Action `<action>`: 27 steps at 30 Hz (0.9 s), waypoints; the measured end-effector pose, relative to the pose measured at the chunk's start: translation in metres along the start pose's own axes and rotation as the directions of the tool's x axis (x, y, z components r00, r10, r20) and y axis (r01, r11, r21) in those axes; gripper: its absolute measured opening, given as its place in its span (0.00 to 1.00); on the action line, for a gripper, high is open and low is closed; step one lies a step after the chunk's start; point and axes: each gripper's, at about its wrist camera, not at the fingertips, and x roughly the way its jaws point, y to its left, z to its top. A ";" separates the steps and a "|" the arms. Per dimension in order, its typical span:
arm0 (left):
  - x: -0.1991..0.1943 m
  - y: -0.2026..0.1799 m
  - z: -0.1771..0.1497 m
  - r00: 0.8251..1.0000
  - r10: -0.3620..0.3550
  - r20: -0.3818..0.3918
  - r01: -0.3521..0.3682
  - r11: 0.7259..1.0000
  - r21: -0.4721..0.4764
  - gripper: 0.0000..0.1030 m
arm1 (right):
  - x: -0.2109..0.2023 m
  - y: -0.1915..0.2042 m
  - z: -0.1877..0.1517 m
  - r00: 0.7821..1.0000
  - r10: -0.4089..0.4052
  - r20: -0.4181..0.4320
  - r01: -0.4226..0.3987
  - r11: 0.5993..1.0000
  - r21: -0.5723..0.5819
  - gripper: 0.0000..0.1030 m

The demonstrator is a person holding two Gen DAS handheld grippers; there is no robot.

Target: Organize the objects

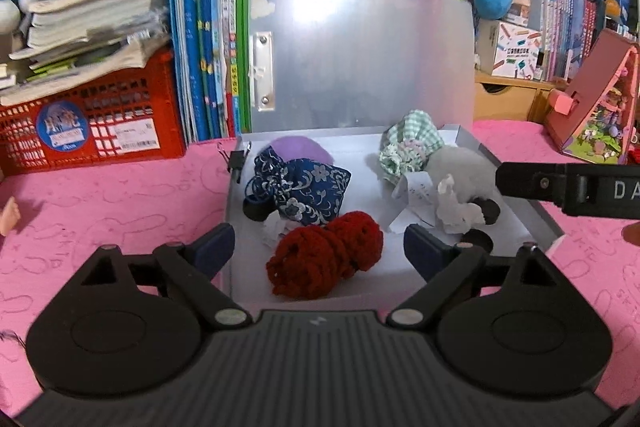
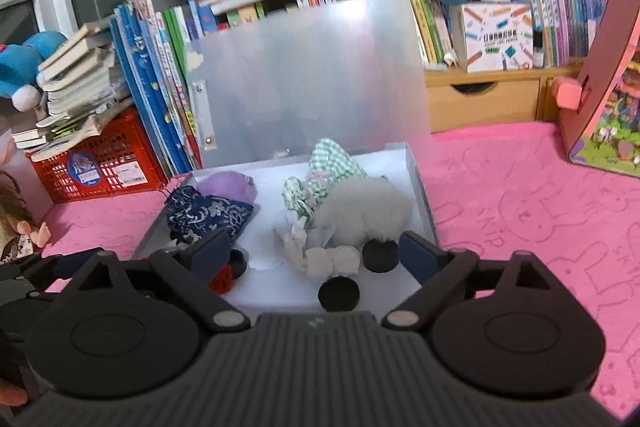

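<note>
An open translucent box [image 1: 532, 211] sits on the pink cloth with its lid [image 1: 360, 59] standing upright behind. Inside lie a red crocheted piece [image 1: 324, 259], a blue floral pouch [image 1: 304, 187], a purple item [image 1: 296, 147], a green checked pouch [image 1: 412, 143], a grey fluffy ball [image 1: 460, 167], crumpled white paper [image 1: 452, 207] and small black discs [image 2: 338, 293]. My left gripper [image 1: 320, 247] is open just short of the red piece, not touching it. My right gripper [image 2: 314, 251] is open over the box's near end, above a small white lump [image 2: 332, 261].
A red crate [image 1: 92, 131] stacked with books stands at the left, upright books [image 1: 204, 47] beside it. Wooden drawers [image 2: 480, 99] and a pink toy house [image 2: 600, 87] are at the right. Plush toys top the shelf. A doll [image 2: 24, 235] lies at the far left.
</note>
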 end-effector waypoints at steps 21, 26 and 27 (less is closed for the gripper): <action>-0.095 0.002 -0.051 0.998 0.002 0.068 -0.001 1.000 -0.008 0.95 | -0.086 0.015 -0.046 0.987 -0.045 0.157 0.056 0.996 -0.070 1.00; -0.102 0.001 -0.077 0.998 0.021 0.057 -0.020 1.000 -0.016 0.95 | -0.088 0.019 -0.072 0.988 -0.069 0.137 0.082 0.992 -0.098 1.00; -0.101 0.001 -0.084 0.999 0.022 0.048 -0.021 1.000 -0.021 0.95 | -0.087 0.020 -0.077 0.988 -0.079 0.132 0.093 0.990 -0.108 1.00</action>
